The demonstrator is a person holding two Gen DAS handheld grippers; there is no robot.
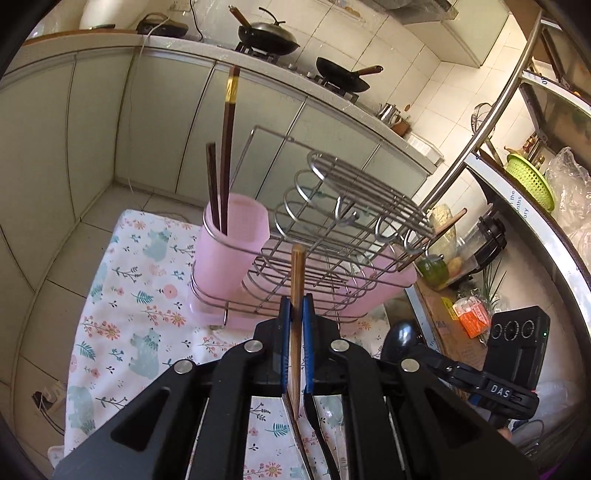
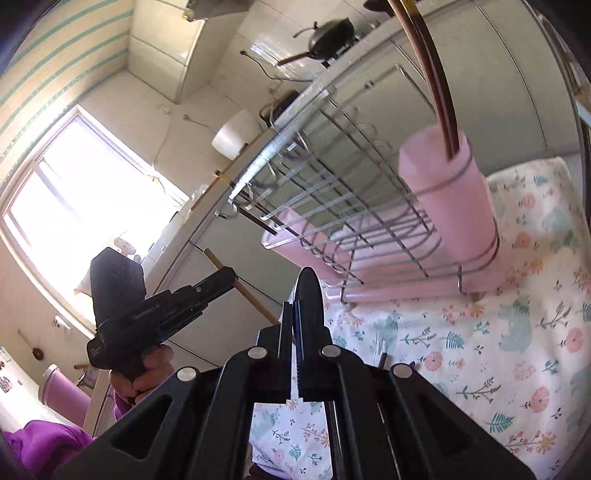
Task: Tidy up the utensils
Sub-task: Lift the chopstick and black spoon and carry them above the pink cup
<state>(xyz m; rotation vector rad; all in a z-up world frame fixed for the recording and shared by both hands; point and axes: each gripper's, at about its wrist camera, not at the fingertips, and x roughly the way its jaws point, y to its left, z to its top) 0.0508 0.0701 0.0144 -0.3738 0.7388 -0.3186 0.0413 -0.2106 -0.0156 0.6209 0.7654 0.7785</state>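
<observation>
My left gripper is shut on a flat wooden utensil that stands upright between the blue pads. It hangs just in front of the wire rack on the floral cloth. The rack's pink cup holds dark chopsticks. My right gripper is shut on a black spoon, seen edge-on, near the rack and its pink tray. In the left wrist view the black spoon shows at lower right in the right gripper.
A clear spoon and a black handle lie on the cloth under my left gripper. Woks sit on the stove behind. A shelf with a green basket stands right. A person's hand holds the left gripper.
</observation>
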